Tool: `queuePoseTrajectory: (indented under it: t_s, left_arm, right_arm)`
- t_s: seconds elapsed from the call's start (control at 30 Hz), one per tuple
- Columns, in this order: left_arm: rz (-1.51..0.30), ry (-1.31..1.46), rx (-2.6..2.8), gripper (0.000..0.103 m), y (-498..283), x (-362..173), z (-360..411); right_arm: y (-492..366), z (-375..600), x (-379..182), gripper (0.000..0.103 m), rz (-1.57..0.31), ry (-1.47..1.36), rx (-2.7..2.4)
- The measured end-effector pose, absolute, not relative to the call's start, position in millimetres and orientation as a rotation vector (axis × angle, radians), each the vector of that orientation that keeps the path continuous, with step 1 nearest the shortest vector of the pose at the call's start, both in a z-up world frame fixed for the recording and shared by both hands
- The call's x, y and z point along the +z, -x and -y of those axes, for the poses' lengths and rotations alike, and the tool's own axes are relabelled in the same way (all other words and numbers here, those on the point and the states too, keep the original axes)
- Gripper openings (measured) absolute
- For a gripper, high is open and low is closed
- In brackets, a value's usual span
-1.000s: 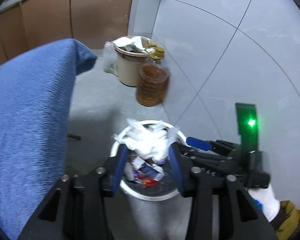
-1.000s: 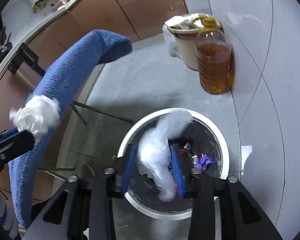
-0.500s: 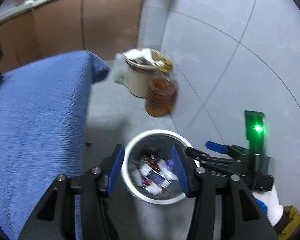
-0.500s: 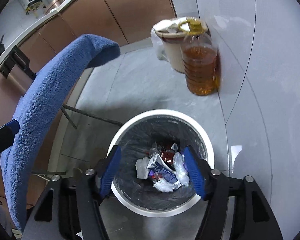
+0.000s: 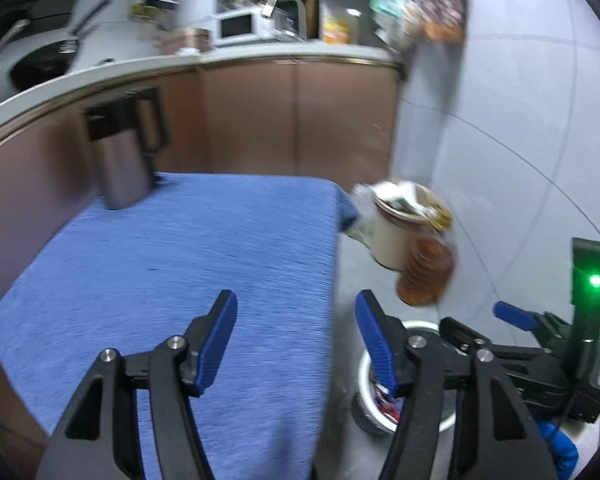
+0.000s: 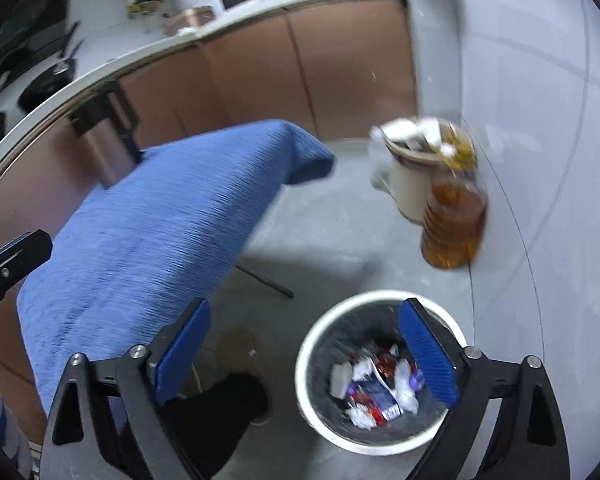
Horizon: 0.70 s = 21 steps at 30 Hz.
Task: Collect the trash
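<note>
A white trash bin [image 6: 320, 340] with a dark liner stands on the floor by the wall and holds crumpled white paper and wrappers [image 6: 376, 388]. My right gripper [image 6: 304, 352] is open and empty, above the bin's left side. My left gripper [image 5: 296, 336] is open and empty, over the edge of the blue-covered table [image 5: 180, 272]. The bin's rim [image 5: 362, 380] shows partly behind my left gripper's right finger. The right gripper's body [image 5: 540, 352] with a green light shows in the left wrist view.
A beige bucket full of rubbish [image 6: 410, 184] and a bottle of amber liquid [image 6: 454, 220] stand against the tiled wall. A steel kettle [image 5: 120, 160] sits at the table's far end. Brown cabinets and a kitchen counter lie behind. A table leg [image 6: 266, 280] crosses the floor.
Both grippers dropped their white crumpled trash into the bin, opened, then rose and tilted up toward the table and counter.
</note>
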State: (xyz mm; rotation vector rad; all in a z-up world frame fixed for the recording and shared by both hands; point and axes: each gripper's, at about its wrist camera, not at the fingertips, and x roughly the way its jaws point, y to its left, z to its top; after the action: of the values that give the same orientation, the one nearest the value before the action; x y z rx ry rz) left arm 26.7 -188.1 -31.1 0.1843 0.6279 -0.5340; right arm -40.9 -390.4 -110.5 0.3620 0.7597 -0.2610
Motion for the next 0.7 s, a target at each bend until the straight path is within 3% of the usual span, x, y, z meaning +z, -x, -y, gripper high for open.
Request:
queuePoseTrajectory:
  t_s: [0.3, 0.7]
  left_arm:
    - [-0.530, -0.131, -0.400, 0.063, -10, -2, 119]
    - [-0.400, -0.098, -0.287, 0.078, 36, 26, 65]
  right_arm:
    - [41, 319, -44, 0.099, -0.634, -0.226, -0.199]
    - [66, 263, 1, 0.100, -0.516, -0.133, -0.194]
